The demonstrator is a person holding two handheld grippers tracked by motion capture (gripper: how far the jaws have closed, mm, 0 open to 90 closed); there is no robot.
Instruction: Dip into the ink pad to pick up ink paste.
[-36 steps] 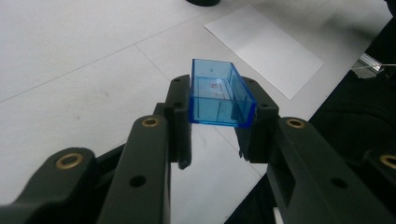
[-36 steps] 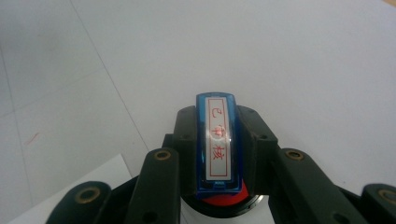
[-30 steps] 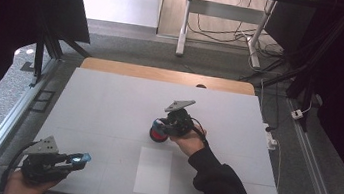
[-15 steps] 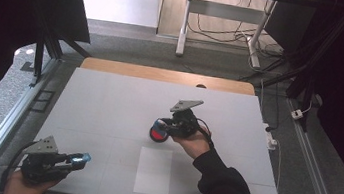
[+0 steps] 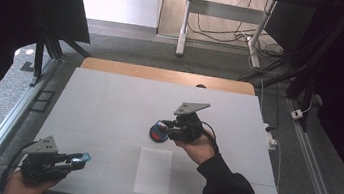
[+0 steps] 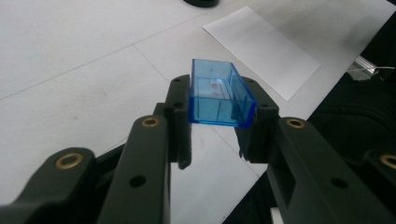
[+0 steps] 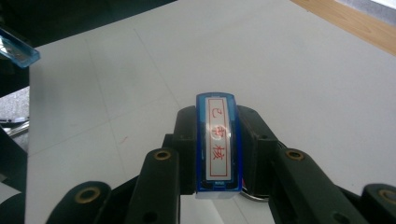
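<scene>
Stamp (image 7: 218, 142) body first: a narrow blue block with a white label on its upper face, framed by a thin red line and printed with three red characters running down its length. In the right gripper view it sits in the lower centre of the frame, clamped between the two black jaws of the right gripper (image 7: 218, 154), which press on its long sides; its far end reaches past the fingertips toward the middle of the frame. In the high view that gripper (image 5: 168, 128) lies just right of centre, just above a round black and red ink pad (image 5: 157, 132) on the white table (image 5: 109, 99); whether the stamp touches the pad cannot be told.

A clear blue plastic cap (image 6: 219, 95), a small open rectangular box with faint red marks inside, is pinched between the jaws of the left gripper (image 6: 217, 116) at the centre of the left gripper view, its open mouth facing up and away. In the high view this gripper (image 5: 82, 157) is at the lower left, the blue cap at its tip, well apart from the stamp. A white sheet of paper (image 5: 153, 171) lies flat between the two grippers, at the lower centre.
</scene>
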